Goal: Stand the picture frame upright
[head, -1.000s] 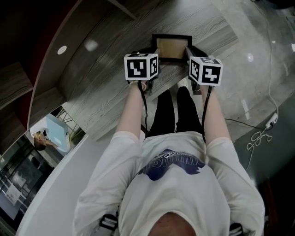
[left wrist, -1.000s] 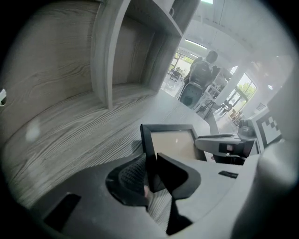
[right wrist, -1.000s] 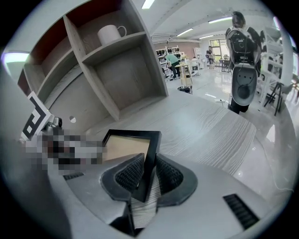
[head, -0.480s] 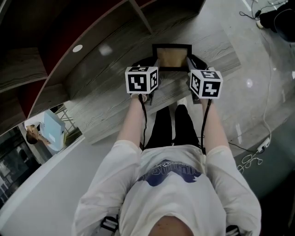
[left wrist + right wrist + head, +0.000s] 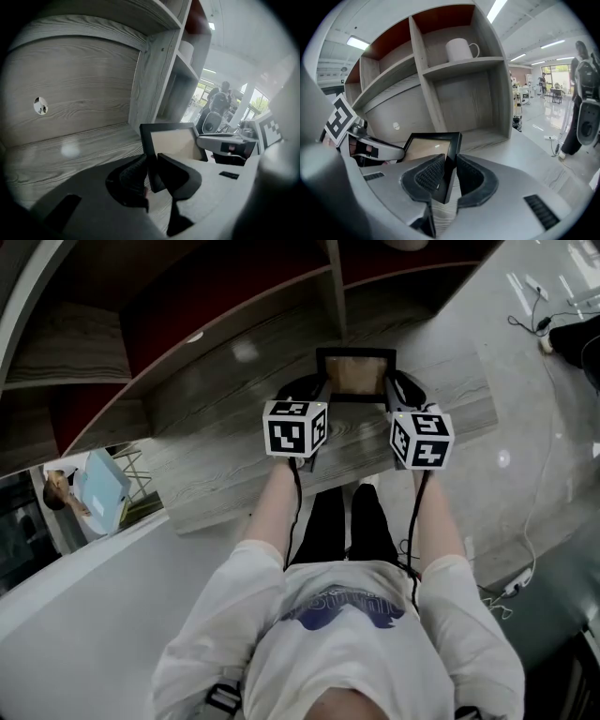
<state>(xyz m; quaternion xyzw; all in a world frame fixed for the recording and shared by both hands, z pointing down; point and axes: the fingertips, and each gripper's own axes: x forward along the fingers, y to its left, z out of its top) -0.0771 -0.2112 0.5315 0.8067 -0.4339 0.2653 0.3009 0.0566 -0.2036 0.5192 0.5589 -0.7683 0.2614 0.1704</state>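
Picture frame (image 5: 354,376), black-edged with a tan panel, is pinched at both sides. My left gripper (image 5: 151,163) is clamped on its left edge and my right gripper (image 5: 450,164) on its right edge. It tilts, face toward me, over the grey wood-grain ledge (image 5: 216,465). Beyond stands the shelf unit (image 5: 464,64), with a white mug (image 5: 459,49) in an upper compartment.
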